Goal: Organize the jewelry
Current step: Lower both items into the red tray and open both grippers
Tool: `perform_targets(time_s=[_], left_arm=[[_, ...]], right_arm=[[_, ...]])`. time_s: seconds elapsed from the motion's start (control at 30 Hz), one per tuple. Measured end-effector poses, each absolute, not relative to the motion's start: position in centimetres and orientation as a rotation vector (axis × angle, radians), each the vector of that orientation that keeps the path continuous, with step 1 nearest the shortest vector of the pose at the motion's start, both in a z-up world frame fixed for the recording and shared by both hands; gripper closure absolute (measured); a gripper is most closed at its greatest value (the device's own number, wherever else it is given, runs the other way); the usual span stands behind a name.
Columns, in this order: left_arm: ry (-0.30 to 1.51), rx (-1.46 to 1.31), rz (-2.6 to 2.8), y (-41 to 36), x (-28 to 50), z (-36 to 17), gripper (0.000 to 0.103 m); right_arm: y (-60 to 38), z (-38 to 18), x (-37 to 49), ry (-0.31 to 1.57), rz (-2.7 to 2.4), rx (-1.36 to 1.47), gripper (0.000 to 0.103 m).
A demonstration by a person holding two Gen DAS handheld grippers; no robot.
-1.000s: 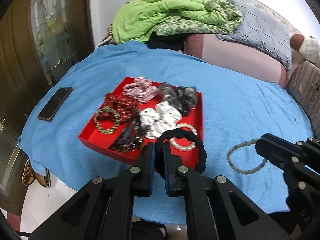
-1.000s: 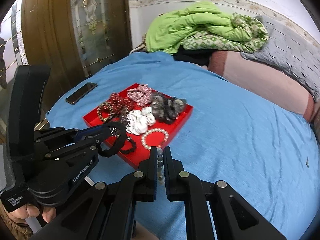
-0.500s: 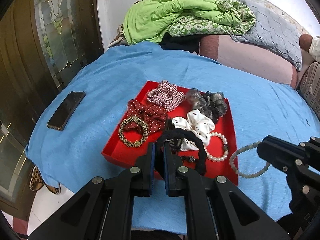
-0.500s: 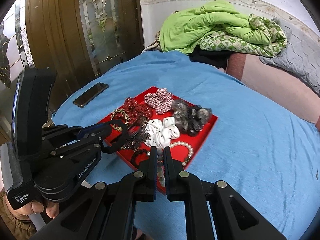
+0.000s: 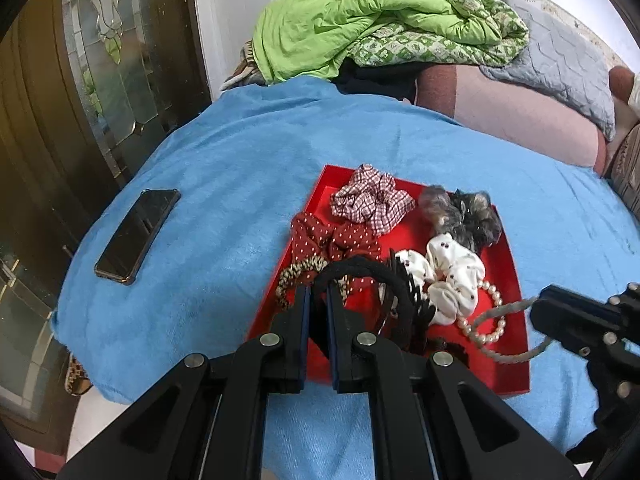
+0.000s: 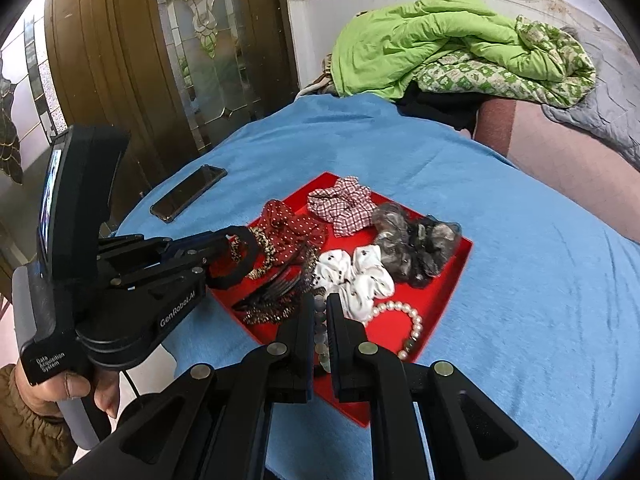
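Your red tray (image 5: pixel 516 272) on the blue cloth (image 5: pixel 240 168) already holds most pieces. Above its near end, your left gripper (image 5: pixel 318 300) pinches the black hair tie (image 5: pixel 360 270), your right gripper (image 6: pixel 320 312) pinches the grey bead bracelet (image 5: pixel 500 312); both need dropping in.

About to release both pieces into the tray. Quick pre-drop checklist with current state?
1. Left gripper shut on the black hair tie: ok.
2. Right gripper shut on the grey bead bracelet: ok.
3. Black hair tie above the red tray, not the blue cloth: ok.
4. Grey bead bracelet fully inside the tray edge: cannot tell; its loop hangs at the near right edge.
5. Bare tray floor under each piece: not ok; a claw clip and the pearl bracelet lie below.
6. Phone away from the drop zone: ok.
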State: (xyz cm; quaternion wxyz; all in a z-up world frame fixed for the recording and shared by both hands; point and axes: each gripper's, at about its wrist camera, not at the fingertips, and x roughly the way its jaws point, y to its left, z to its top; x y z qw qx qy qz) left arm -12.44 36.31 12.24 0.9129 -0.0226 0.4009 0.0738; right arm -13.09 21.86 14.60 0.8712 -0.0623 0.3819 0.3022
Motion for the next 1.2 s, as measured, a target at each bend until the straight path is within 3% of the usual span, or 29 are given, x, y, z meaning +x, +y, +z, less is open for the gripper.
perform_targets(time_s=[0.37,0.67,1.13,1.2], left_arm=[[0.827,-0.051,0.076,36.7,-7.2,12.7,0.095],[0.925,-0.046,0.043,35.9,-0.6,9.6,0.095],[0.951,-0.006,0.055,35.4,0.4,7.2,0.094],[0.951,-0.005,0.054,35.3,0.3,7.2,0.09]], right_arm=[[23.7,13.8,-10.8,0.803,0.644,-0.11,0.095],[24.2,11.2,-8.9,0.878,0.65,-0.083,0.095],[24.7,7.8,-8.0,0.938,0.635,-0.117,0.095],[24.8,7.6,-8.2,0.942,0.635,-0.118,0.095]])
